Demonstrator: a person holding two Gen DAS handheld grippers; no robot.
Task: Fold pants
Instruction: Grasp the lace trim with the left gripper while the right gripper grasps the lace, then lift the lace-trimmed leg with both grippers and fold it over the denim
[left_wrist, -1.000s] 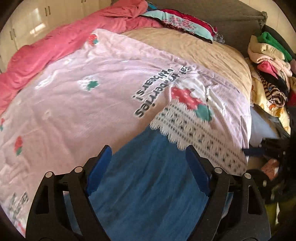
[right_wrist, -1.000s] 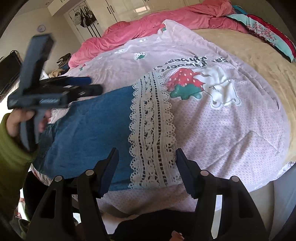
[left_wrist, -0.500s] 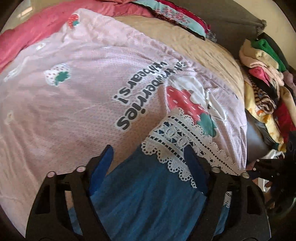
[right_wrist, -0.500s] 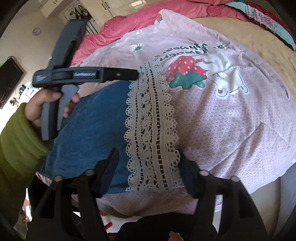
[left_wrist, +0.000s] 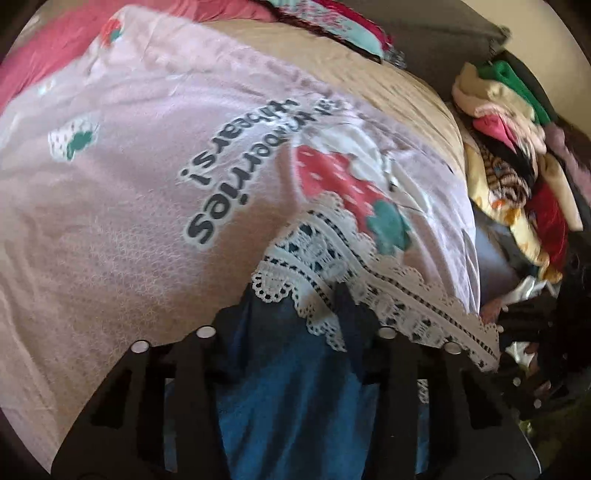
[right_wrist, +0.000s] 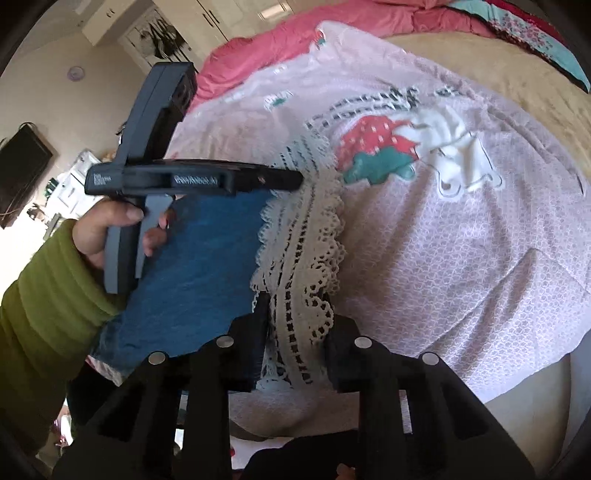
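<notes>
The blue pants (right_wrist: 192, 273) with their white lace hem (right_wrist: 303, 258) lie at the near edge of the bed, on its pink strawberry-print cover (right_wrist: 461, 240). My right gripper (right_wrist: 295, 314) has just been closing and now pinches the lace hem. My left gripper (left_wrist: 291, 306) has also been closing, its pads now pressing the blue fabric at the hem's other end.
</notes>
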